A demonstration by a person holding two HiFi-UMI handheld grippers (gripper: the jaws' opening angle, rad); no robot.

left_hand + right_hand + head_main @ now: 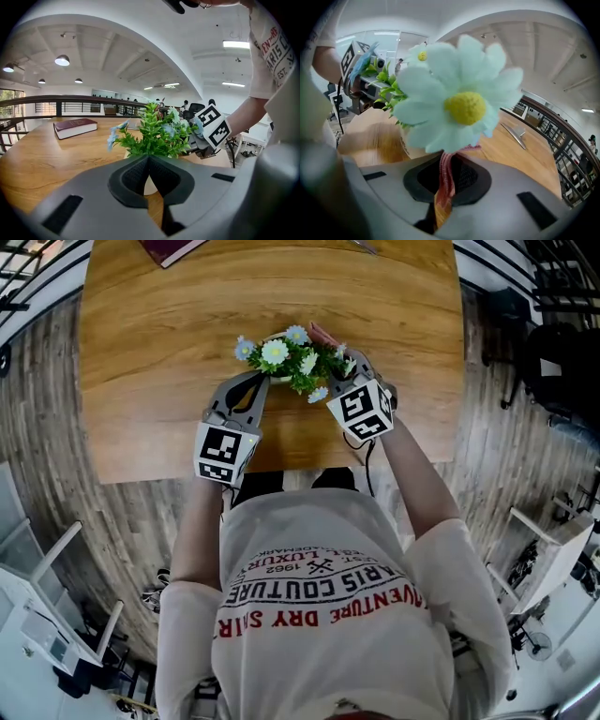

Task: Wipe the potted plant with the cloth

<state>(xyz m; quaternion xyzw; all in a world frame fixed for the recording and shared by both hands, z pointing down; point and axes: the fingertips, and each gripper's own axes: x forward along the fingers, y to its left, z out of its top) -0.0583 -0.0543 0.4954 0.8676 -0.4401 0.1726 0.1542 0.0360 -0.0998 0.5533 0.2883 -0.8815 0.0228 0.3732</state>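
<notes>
So from your end, closest thing is your white printed T-shirt point(319, 615), and both arms reach out over the near edge of the wooden table point(150, 352). Your left gripper point(149, 161) has its jaws together with nothing pinched in them; you just see a sliver of white pot and tabletop through the slot below the pads. It sits at about 8 o'clock of the potted plant point(298, 360), close to the pot, though I can't tell if it's actually touching. Your right gripper point(449, 164) is at about 4 o'clock of the plant, nosed right in among the leaves, and its jaws are clamped on the cloth point(444, 180), a pinkish-red striped fold that runs up between the pads. A pale daisy point(464, 105) with a yellow centre fills most of the right gripper view, so that one's jammed up close to the blooms. In the head view a pink bit of cloth pokes out at the plant's 1 o'clock edge. The plant itself stands near the table's front edge, dead ahead of you at 12 o'clock, green leaves with white and blue flowers. Farther back, a maroon book point(75, 127) lies at 11 o'clock near the far edge, and a slim silver thing point(513, 133) at 1 o'clock; no clue what it is. Past that there's a dark railing point(47, 101).
</notes>
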